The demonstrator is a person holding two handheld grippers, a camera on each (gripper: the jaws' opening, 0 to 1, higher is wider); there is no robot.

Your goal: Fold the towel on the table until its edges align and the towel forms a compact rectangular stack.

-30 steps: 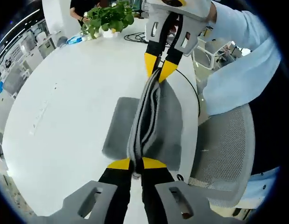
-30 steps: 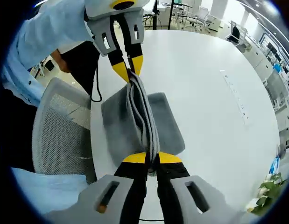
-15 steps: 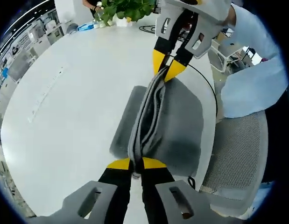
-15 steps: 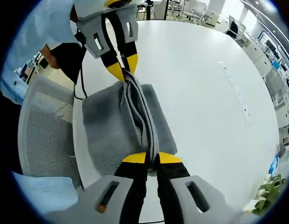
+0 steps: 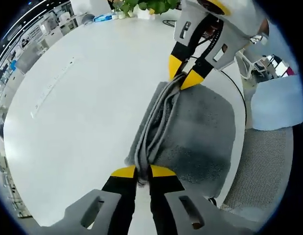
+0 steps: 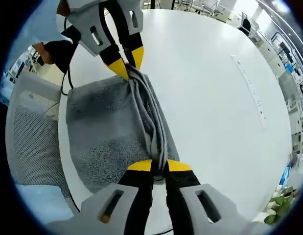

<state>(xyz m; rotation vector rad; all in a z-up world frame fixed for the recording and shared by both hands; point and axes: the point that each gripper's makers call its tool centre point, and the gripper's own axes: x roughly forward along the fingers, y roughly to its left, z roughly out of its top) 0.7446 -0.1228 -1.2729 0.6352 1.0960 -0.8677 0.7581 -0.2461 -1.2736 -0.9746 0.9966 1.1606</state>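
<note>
The left gripper [image 5: 143, 172] and right gripper [image 6: 159, 166] each pinch one end of the grey towel [image 5: 200, 132], its gathered edges stretched between them. It drapes over the white table [image 5: 78, 107], apparently near the rim; open tabletop lies left.

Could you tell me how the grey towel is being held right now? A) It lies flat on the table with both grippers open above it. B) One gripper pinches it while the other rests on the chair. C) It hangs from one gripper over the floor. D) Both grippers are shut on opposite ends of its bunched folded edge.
D: the left gripper and the right gripper each clamp an end of the towel, whose gathered layers stretch between them over the white table.
</note>
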